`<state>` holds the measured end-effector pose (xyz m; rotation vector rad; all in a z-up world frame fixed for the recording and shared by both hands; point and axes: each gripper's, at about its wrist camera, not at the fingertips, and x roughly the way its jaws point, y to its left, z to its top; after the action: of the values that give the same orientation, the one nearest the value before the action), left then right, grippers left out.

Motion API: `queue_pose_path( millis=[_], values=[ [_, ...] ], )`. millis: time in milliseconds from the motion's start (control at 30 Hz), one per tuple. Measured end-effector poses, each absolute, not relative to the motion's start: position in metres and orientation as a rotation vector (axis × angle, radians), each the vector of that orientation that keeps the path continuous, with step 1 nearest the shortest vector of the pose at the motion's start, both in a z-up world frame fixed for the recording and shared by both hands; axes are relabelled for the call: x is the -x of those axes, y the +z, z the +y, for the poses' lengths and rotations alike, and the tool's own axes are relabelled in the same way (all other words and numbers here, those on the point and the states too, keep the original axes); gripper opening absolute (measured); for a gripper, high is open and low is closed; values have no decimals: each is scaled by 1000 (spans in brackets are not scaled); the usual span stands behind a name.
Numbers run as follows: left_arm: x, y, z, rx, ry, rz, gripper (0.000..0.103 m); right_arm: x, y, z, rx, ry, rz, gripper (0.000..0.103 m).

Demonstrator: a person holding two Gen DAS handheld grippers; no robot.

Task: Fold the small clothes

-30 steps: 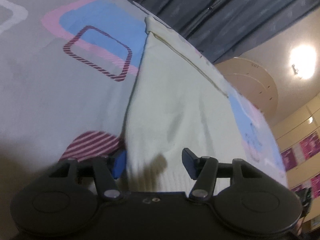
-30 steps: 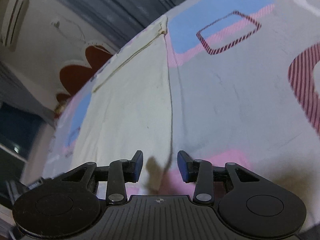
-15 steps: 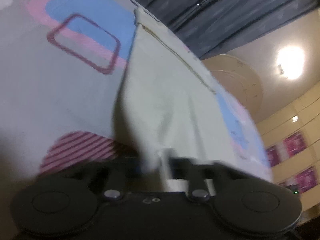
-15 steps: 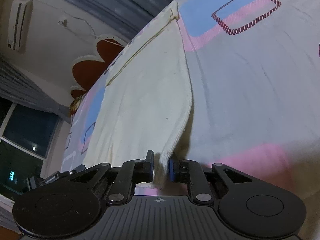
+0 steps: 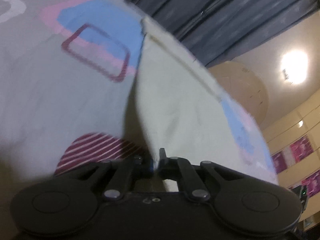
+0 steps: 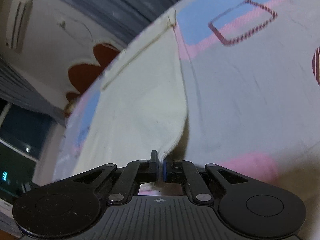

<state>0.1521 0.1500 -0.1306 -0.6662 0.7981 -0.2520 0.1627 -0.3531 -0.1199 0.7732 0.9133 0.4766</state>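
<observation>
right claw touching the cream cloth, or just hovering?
Touching. The right wrist view shows the right claw shut on the near corner of the cream cloth, fabric pinched between its fingers and lifted off the patterned bedsheet.

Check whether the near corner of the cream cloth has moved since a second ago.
Yes. The cream cloth corner has risen off the patterned bedsheet, pinched in the right gripper.
</observation>
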Motion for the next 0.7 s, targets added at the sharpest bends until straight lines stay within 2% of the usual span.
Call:
queue_pose_path(
  millis=[167,400,533,700],
  values=[
    [-178,-92,149,720,-282,671,3,-187,-76,-353,-746,512,791,3],
    [-289,-50,142,757,-322,622,3,-281,-23,-348,-639,507,700,3],
    [-372,-43,139,714,-327,630,3,-351,-22,-349,-661,465,695,3],
    [-449,-75,149,722,-313,679,3,-439,-56,-343,-766,367,748,3]
  ],
)
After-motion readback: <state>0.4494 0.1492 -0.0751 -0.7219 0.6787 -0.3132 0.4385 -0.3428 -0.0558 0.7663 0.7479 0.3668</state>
